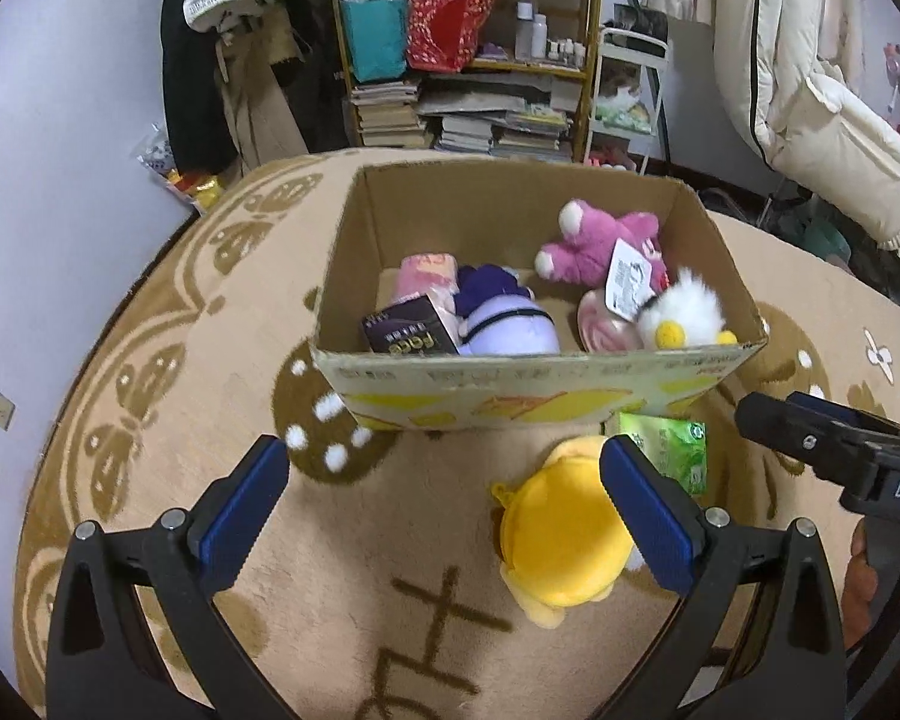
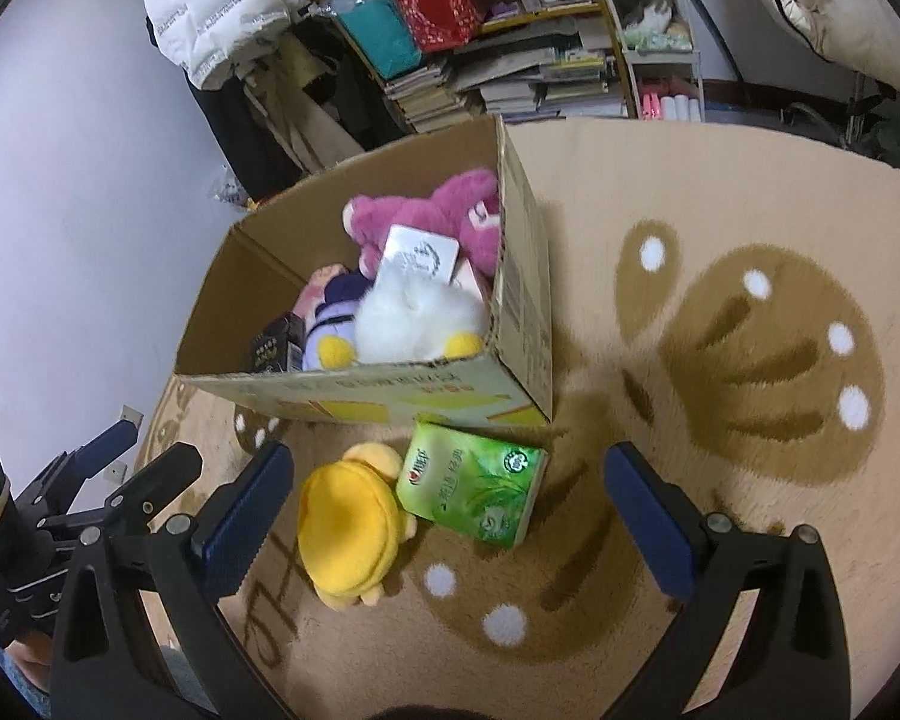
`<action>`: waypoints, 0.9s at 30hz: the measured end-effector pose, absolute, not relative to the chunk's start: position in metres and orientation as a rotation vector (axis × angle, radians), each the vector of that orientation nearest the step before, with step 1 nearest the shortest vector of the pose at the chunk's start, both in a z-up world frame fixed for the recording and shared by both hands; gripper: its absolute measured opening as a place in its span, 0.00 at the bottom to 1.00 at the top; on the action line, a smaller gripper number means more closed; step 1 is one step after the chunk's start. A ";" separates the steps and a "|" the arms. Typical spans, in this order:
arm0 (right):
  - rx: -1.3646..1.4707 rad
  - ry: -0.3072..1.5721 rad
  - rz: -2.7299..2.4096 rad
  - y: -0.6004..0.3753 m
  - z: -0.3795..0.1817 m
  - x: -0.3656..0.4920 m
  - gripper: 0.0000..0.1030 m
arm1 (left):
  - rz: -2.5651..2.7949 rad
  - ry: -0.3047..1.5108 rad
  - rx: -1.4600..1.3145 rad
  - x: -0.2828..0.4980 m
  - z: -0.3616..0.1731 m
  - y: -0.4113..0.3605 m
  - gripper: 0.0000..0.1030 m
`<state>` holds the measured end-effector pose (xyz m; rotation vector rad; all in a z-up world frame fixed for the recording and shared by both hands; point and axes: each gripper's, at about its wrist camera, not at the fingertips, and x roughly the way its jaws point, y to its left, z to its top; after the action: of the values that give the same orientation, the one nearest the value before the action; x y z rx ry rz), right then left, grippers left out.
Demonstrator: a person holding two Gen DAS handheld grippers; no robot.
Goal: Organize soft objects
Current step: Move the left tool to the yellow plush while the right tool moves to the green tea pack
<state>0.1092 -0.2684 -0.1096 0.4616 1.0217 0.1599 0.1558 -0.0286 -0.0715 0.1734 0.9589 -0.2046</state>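
green tissue pack (image 1: pixel 669 447) half hidden by left pad, dark box (image 1: pixel 407 333) text blurred

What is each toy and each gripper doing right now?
Cardboard box: open, on the rug.
Pink bear: inside the box.
White toy: inside the box.
Yellow toy: on the rug, outside the box.
Green tissue pack: on the rug, touching the yellow toy.
Left gripper: open, empty.
Right gripper: open, empty.

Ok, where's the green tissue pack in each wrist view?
Left wrist: green tissue pack lower right of centre, partly behind the right-hand blue pad.
Right wrist: green tissue pack near centre, in full view.
Shared landmark: yellow plush touching its left side, before the cardboard box.
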 end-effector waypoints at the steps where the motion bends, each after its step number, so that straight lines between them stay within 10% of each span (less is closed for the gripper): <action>1: 0.461 1.028 0.162 -0.269 -0.113 0.110 1.00 | -0.208 0.966 0.170 0.157 -0.074 -0.029 0.99; 27: 0.539 1.149 0.190 -0.272 -0.172 0.125 1.00 | -0.314 1.158 0.218 0.157 -0.141 -0.058 0.99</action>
<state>0.1253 -0.2720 -0.1719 0.5394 1.1494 0.1902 0.1569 -0.0578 -0.1413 0.2181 1.1578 -0.3137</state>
